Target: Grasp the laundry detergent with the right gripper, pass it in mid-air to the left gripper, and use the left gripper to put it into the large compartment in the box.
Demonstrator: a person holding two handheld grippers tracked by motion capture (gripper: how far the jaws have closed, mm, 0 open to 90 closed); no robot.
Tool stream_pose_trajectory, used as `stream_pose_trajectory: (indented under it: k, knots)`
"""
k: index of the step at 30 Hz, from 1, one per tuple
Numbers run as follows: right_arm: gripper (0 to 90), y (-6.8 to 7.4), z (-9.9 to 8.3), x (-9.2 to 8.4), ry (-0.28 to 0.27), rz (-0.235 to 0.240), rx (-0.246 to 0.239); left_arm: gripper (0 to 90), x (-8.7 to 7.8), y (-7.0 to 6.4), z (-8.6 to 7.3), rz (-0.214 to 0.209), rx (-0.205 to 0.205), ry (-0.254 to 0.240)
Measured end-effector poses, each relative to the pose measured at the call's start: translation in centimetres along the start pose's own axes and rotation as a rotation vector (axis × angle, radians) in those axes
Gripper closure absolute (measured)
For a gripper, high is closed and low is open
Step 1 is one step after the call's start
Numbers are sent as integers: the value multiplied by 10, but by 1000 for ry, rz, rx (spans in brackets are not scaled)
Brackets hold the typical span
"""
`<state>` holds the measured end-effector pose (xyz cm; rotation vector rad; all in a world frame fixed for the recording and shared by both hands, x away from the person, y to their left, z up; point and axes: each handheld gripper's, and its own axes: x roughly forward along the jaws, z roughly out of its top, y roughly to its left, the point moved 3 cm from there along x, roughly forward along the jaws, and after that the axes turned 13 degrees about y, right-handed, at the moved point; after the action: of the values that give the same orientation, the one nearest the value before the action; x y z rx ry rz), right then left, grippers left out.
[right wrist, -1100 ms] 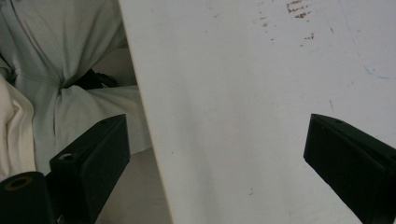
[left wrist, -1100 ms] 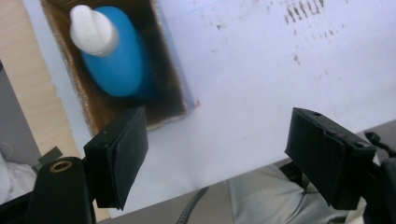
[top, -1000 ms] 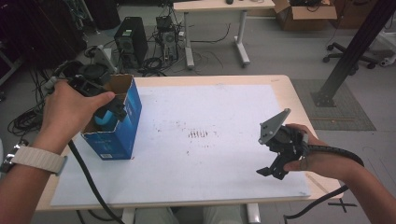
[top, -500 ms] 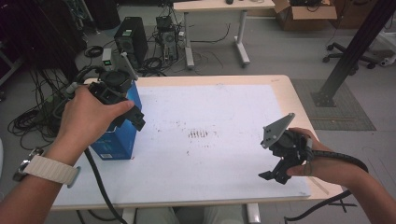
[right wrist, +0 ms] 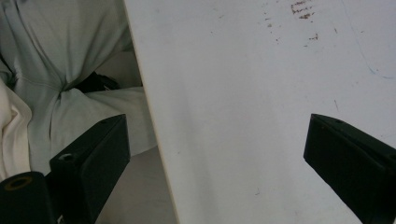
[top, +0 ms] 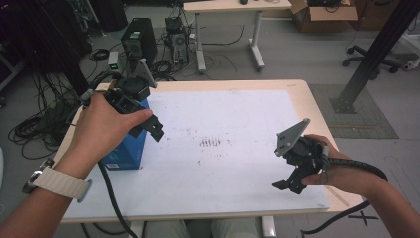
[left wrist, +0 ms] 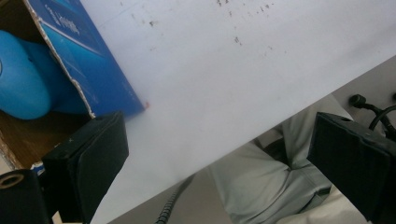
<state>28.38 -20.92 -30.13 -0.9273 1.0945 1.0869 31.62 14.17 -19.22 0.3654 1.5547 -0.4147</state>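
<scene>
An open blue cardboard box (top: 126,151) stands at the table's left side. Inside it lies a light blue rounded object (left wrist: 23,79) on the brown bottom. My left gripper (top: 151,128) hovers over the box's right edge; its jaws have just been opening and stand wide apart in the left gripper view (left wrist: 224,158), with nothing between them. My right gripper (top: 288,185) hangs near the table's front right corner. In the right gripper view (right wrist: 219,163) it is open over the bare white sheet and the table's edge.
A white sheet (top: 237,114) with dark smudges (top: 210,143) covers most of the wooden table (top: 317,106). Computer towers (top: 138,39), cables and a second desk (top: 228,10) stand on the floor beyond. The person's lap (right wrist: 56,84) lies below the near edge.
The left hand has lifted its gripper out of the box's open top and moved it right, over the box's right edge. The right hand has stayed put.
</scene>
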Motion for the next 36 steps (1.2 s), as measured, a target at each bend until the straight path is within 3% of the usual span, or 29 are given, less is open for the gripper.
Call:
stream_pose_trajectory:
  k: [11, 36]
  knots:
    - [68, -2, 4, 0, 4, 1, -2, 53, 1, -7, 3, -6, 34, 6]
    - [68, -3, 9, 0, 3, 1, -9, 53, 5, -12, 6, -34, 55, 3]
